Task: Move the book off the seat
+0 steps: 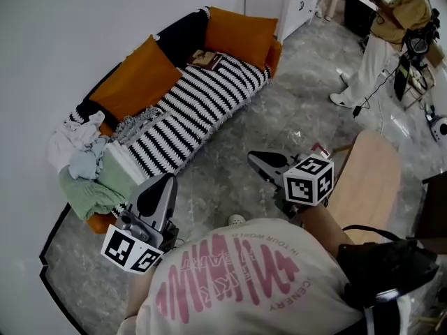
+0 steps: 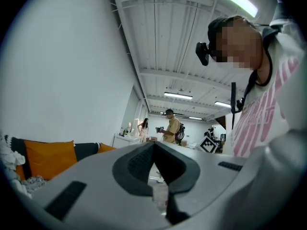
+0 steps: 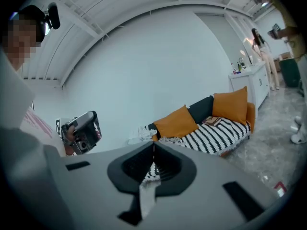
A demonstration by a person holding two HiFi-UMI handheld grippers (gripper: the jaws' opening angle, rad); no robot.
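Low in the head view, the left gripper and the right gripper both have their fingers clenched on nothing. The book lies at the far end of the sofa seat, just beside an orange cushion and well apart from both grippers. Fingers arriving clenched would likely shove it under that cushion, or snag the striped blanket. A laundry pile fills the near end. Only floor lies between, and 1 bystander stands well clear.

You see two orange cushions propped upright, a laundry heap beside the nearer one, a white cabinet beyond, and a person standing on the marble floor.
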